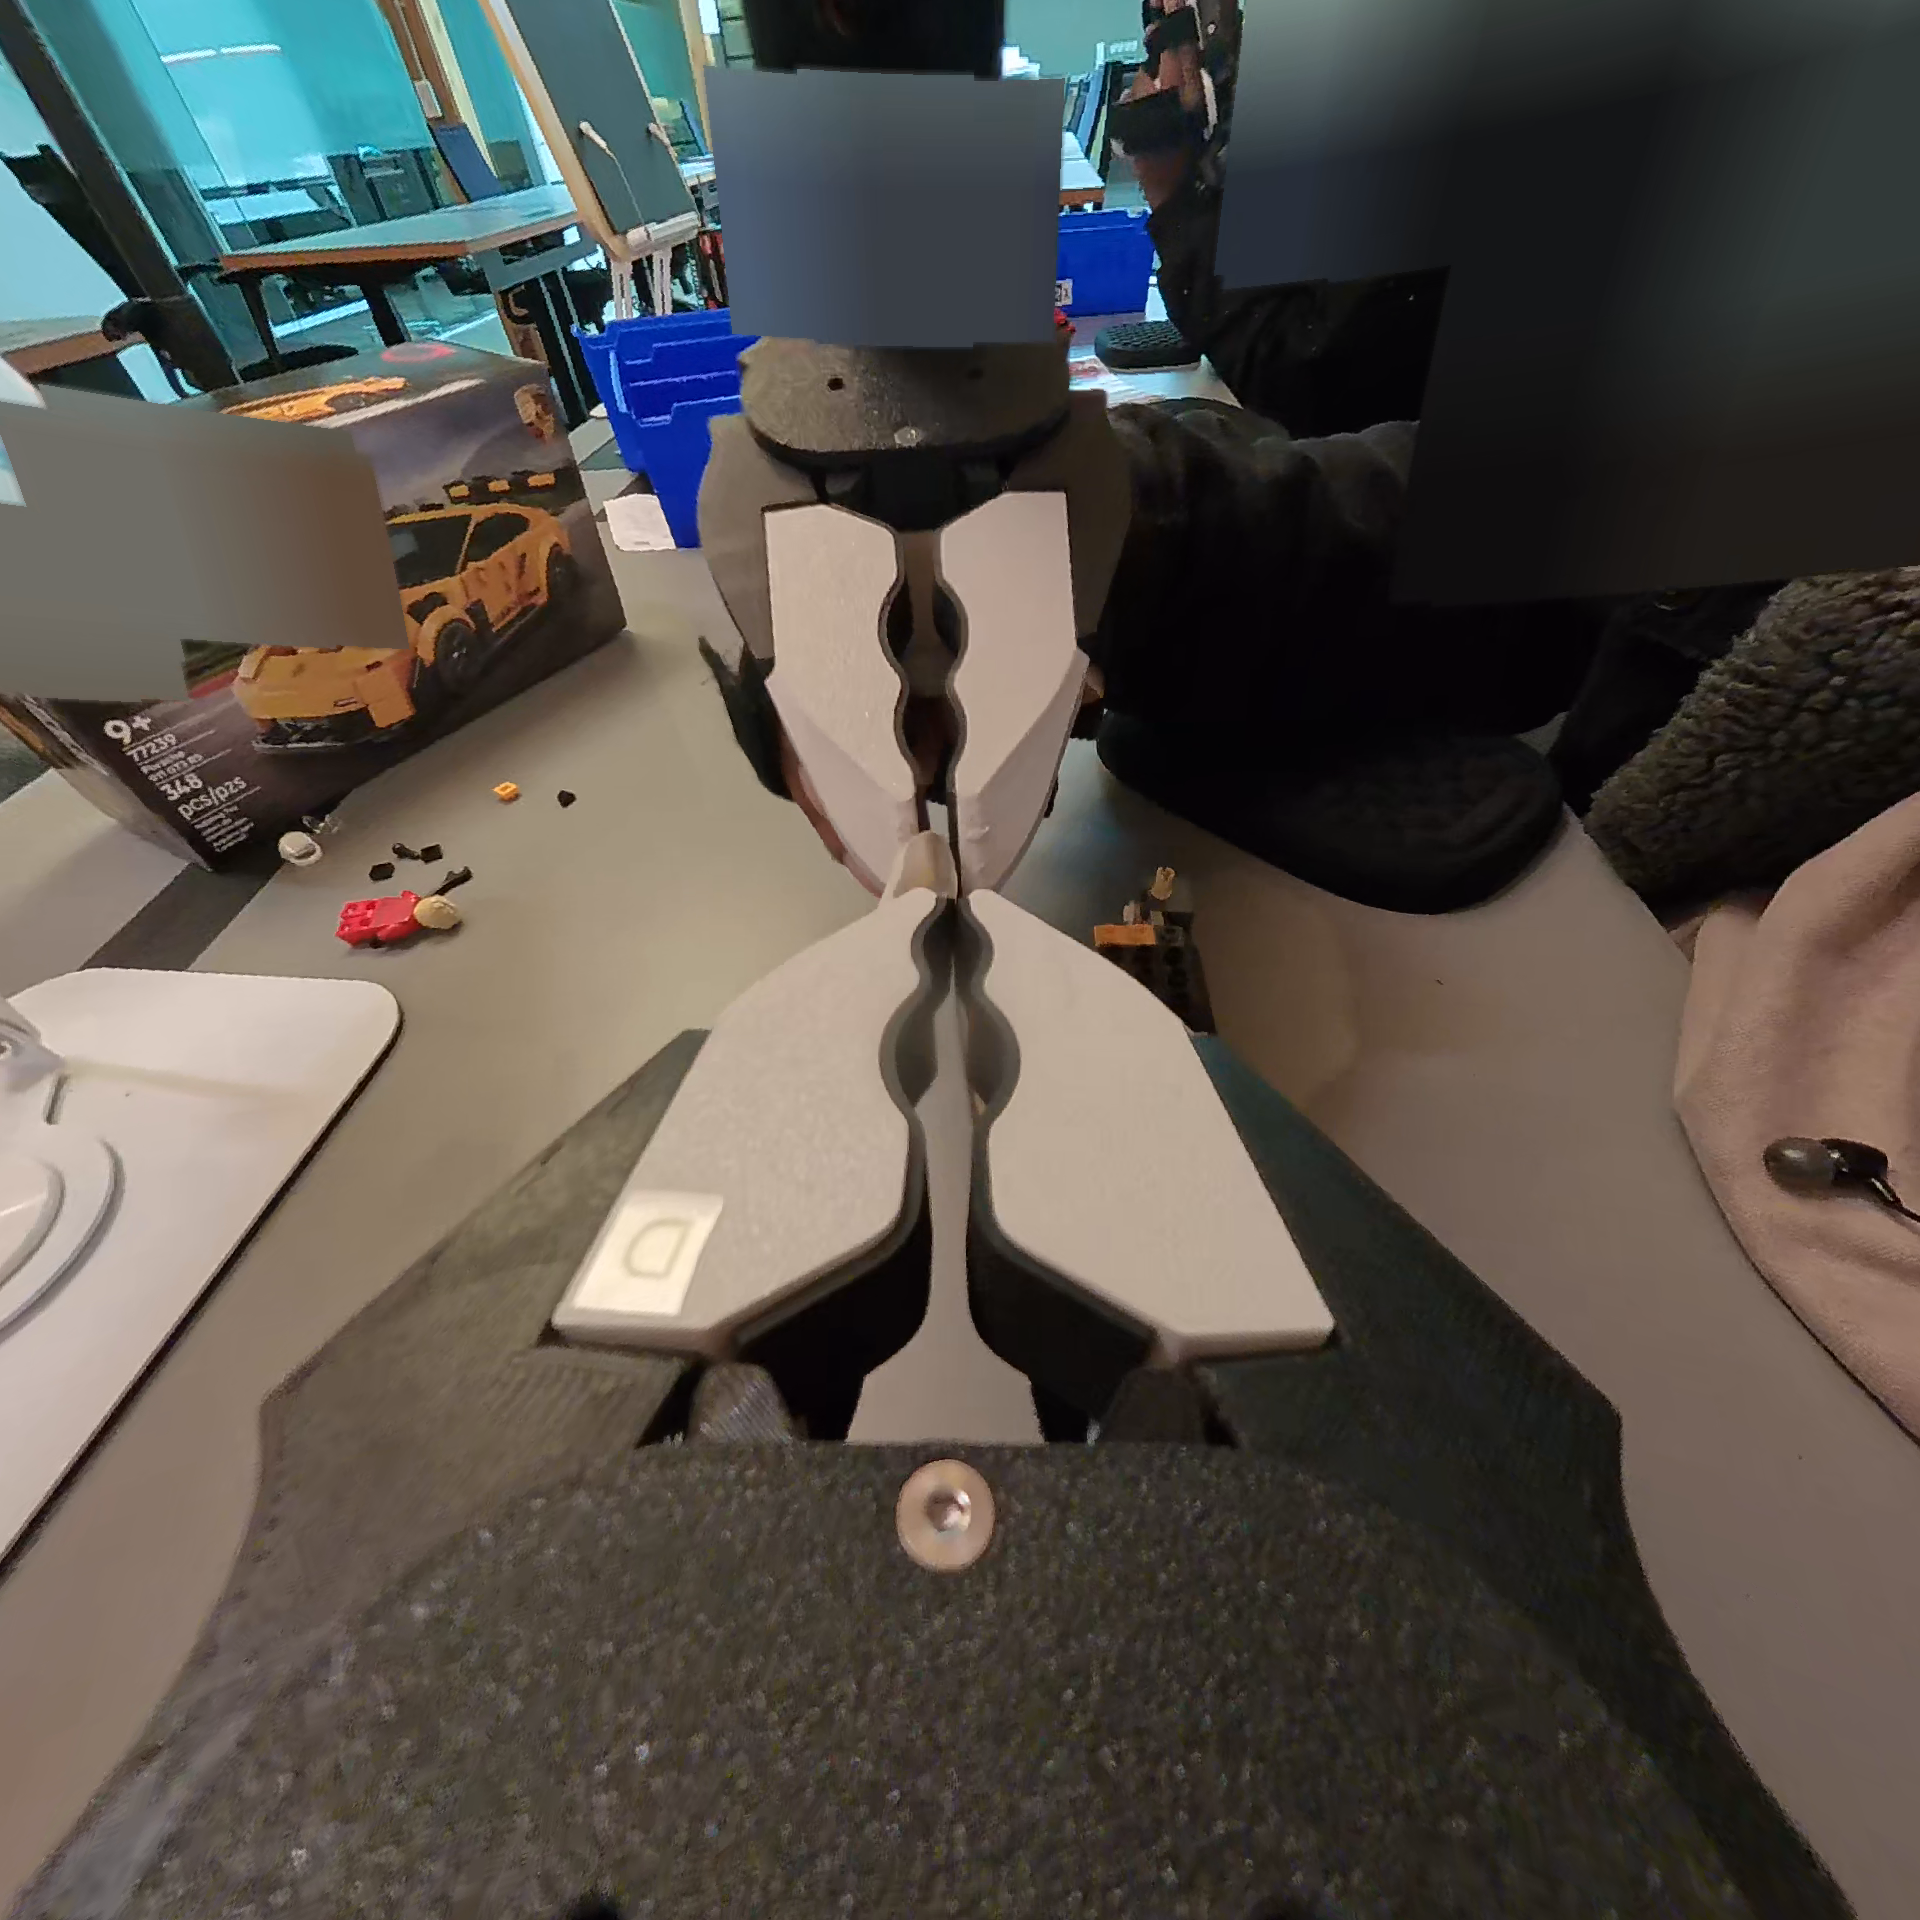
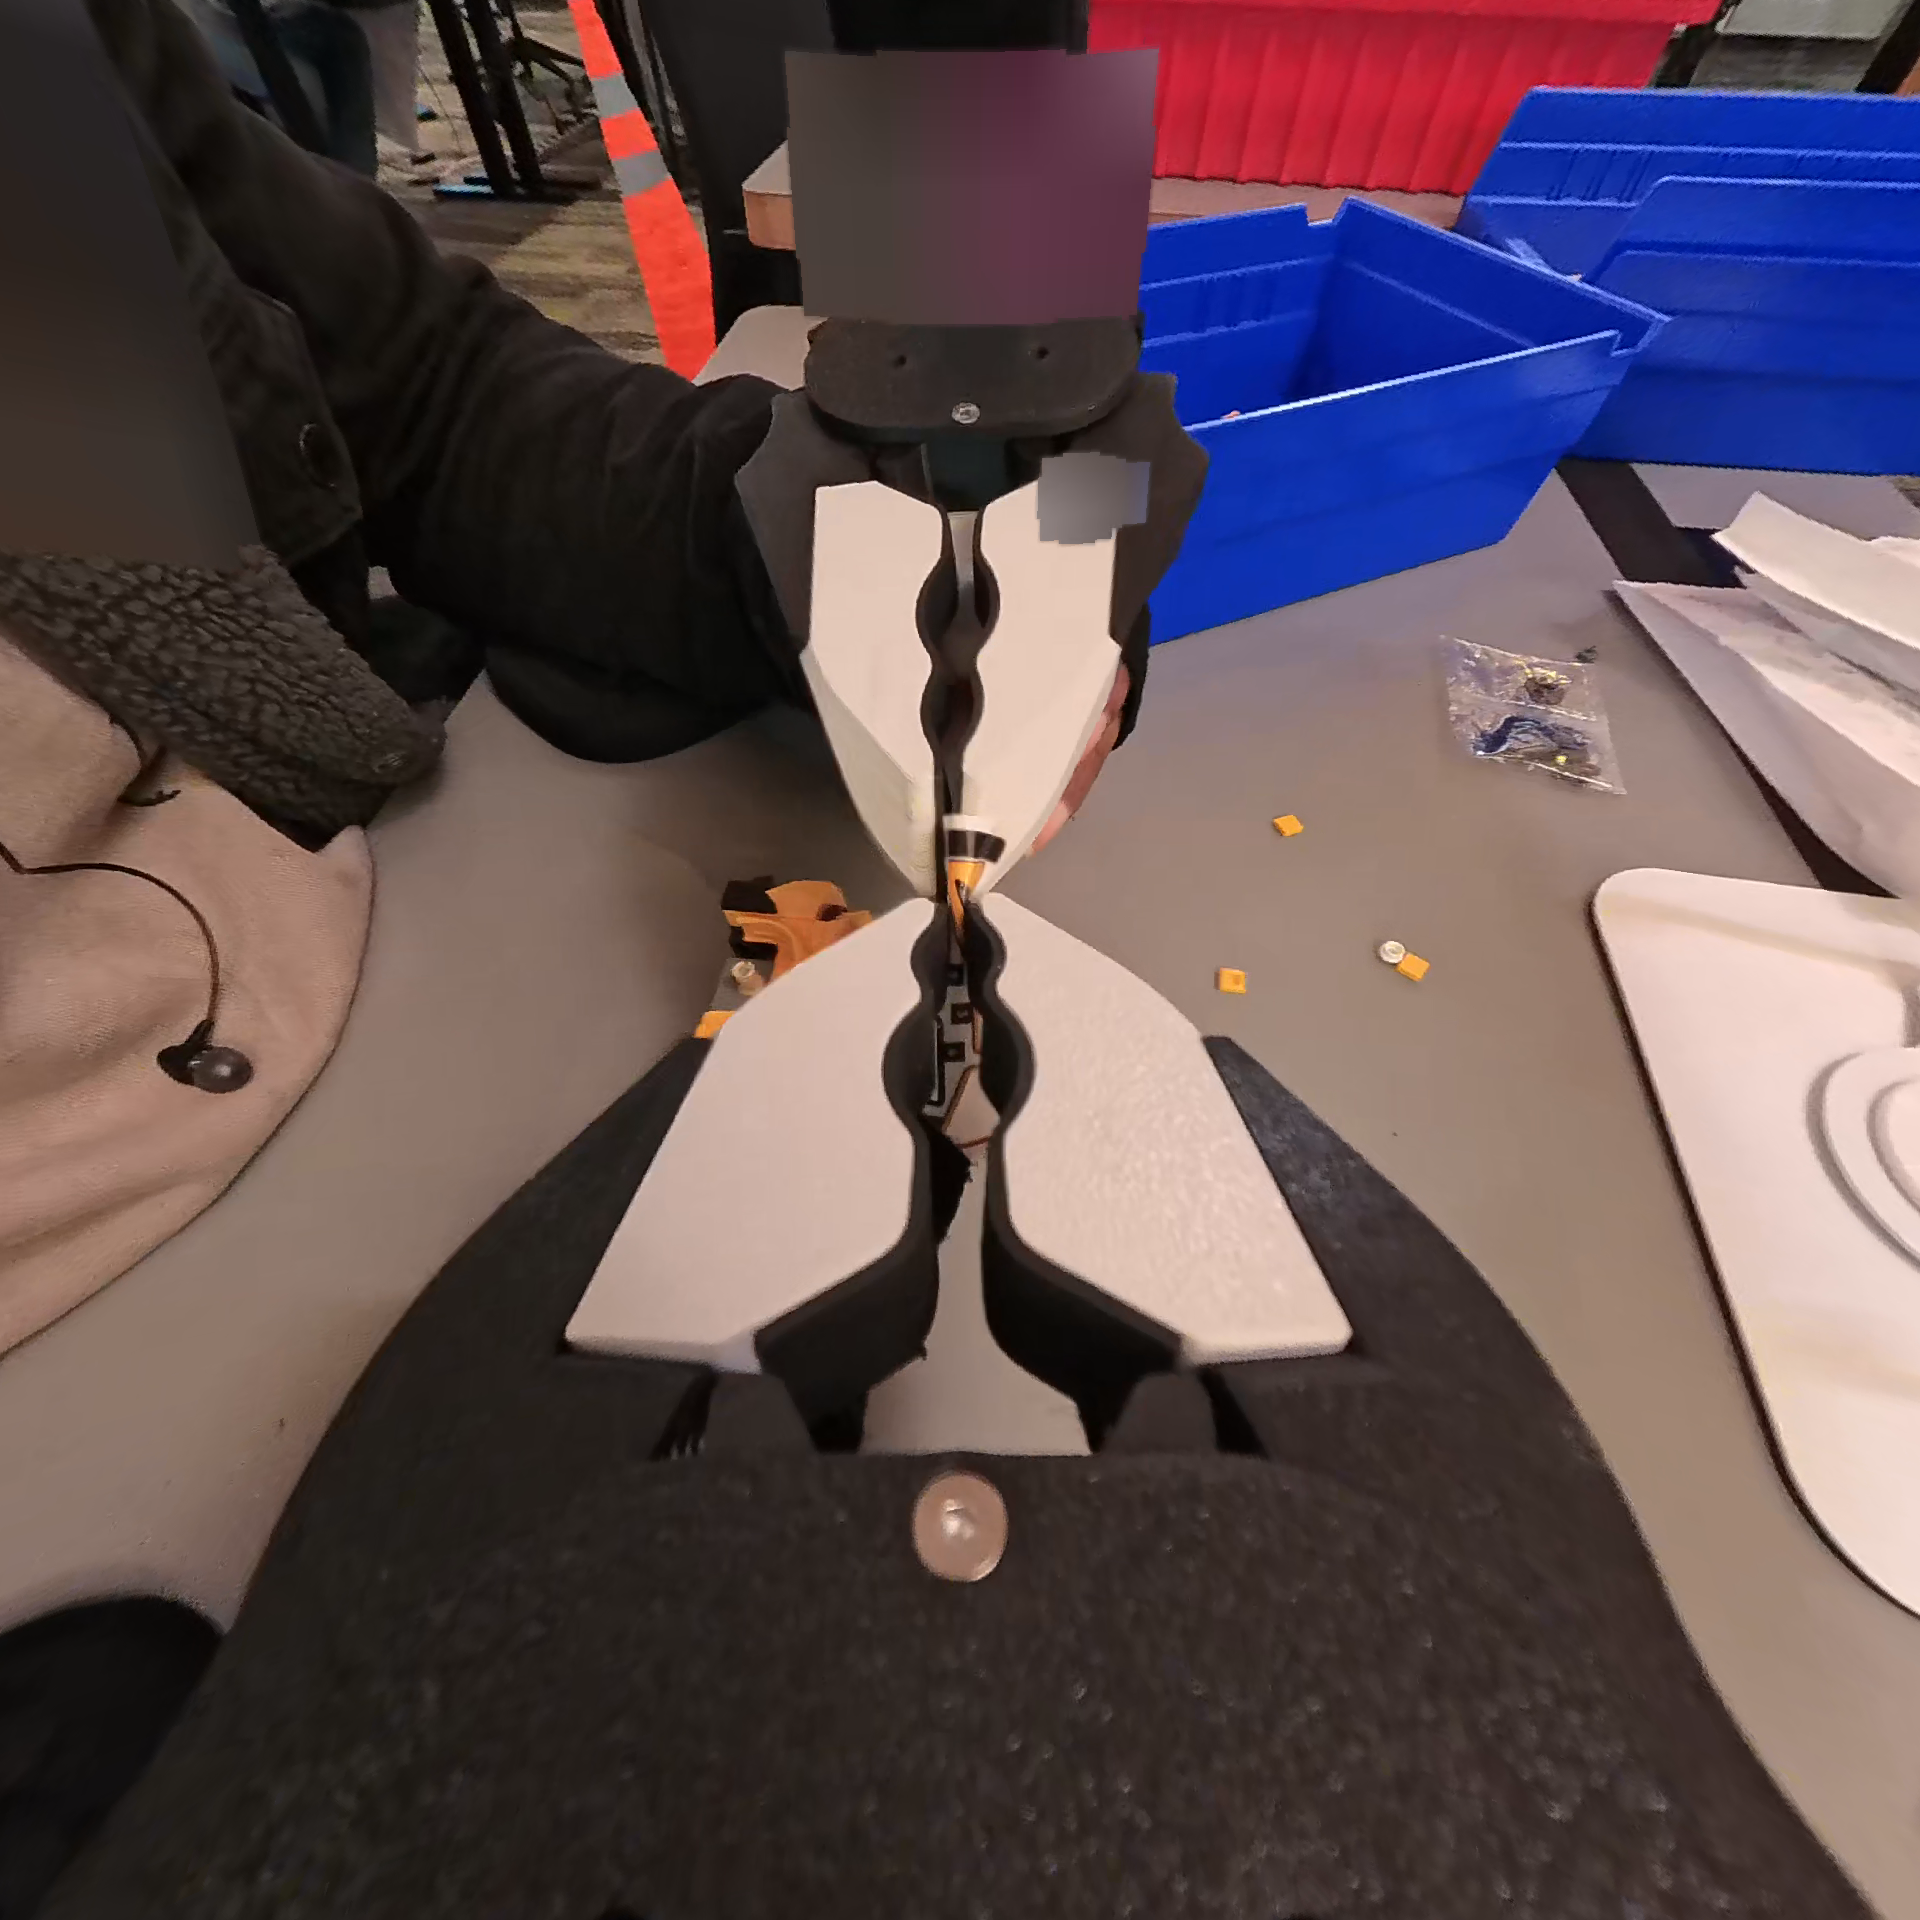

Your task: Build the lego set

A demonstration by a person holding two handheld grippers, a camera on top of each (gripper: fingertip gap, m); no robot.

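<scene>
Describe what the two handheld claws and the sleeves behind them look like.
Both claws, left and right, share one build: pale grey flat fingers with wavy black-lined inner edges, on a black grainy body with a silver screw. The left claw's finger bears a small white sticker. A dark sleeve shows behind.

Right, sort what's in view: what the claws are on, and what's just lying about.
At the claws: left claw, right claw, both shut on a printed strip.

Lying about: half-built orange model, loose orange pieces, red figure, toy box, blue bins, clear bag.
</scene>
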